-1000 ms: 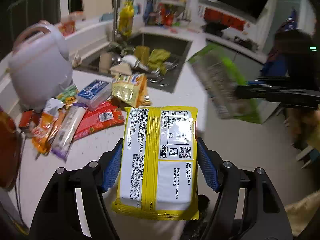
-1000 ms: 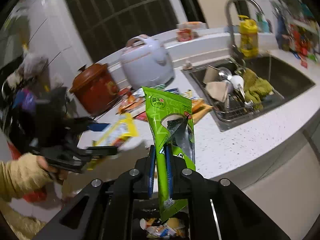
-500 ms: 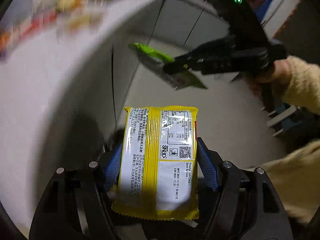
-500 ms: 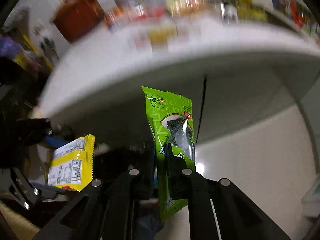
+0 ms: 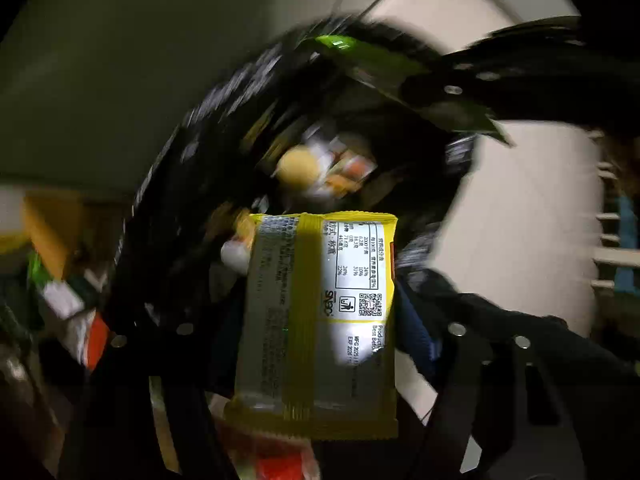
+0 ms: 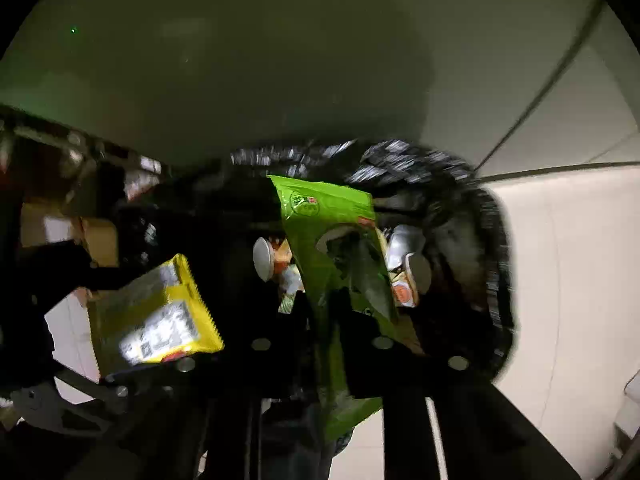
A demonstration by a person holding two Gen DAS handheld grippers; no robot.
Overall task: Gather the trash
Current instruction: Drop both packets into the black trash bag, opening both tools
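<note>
My left gripper (image 5: 320,320) is shut on a yellow snack packet (image 5: 316,320), held over the mouth of a black trash bag (image 5: 192,168) that has wrappers inside. My right gripper (image 6: 332,344) is shut on a green seaweed packet (image 6: 332,264), held over the same black bag (image 6: 472,248). The yellow packet also shows at the left of the right wrist view (image 6: 156,316). The green packet shows at the top of the left wrist view (image 5: 372,60). Both views are dark and blurred.
Trash such as round foil lids (image 6: 262,258) and orange wrappers (image 5: 340,168) lies inside the bag. A pale cabinet front (image 6: 240,60) rises behind the bag. Light floor tiles (image 5: 532,208) lie to the right. Other clutter (image 5: 64,300) sits at the left.
Both grippers swung down from the counter to below its edge. The packets now hang over the open black trash bag. Both grips are unchanged.
</note>
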